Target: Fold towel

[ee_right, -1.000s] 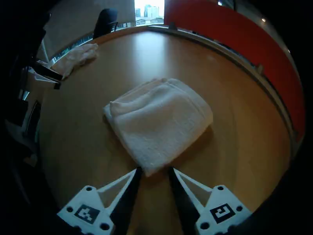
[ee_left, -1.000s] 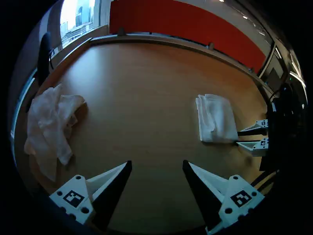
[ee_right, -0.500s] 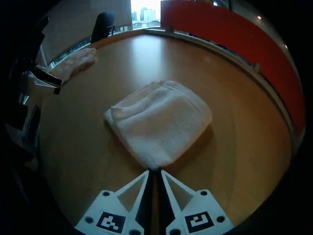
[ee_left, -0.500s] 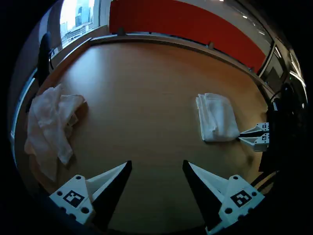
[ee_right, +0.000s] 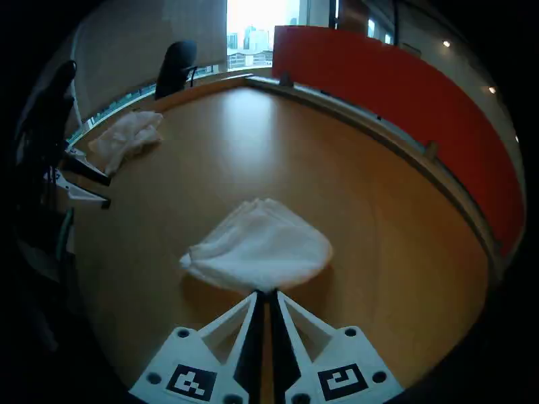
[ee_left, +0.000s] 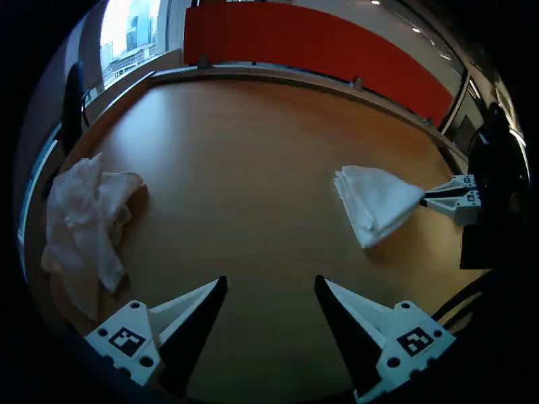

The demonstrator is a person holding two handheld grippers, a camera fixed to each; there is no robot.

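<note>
Nubby terry-cloth towel (ee_right: pixel 259 252) on smooth wooden table (ee_right: pixel 303 155).

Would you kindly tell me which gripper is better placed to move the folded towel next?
Right: the right gripper is shut on a corner of the folded towel, while the left gripper hangs open, apart from it.

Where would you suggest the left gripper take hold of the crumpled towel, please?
Probably the loose flap of the crumpled towel nearest the open left gripper, coming in low from the middle of the table. That flap lies thin at the heap's edge, so both fingers could likely close across it.
</note>
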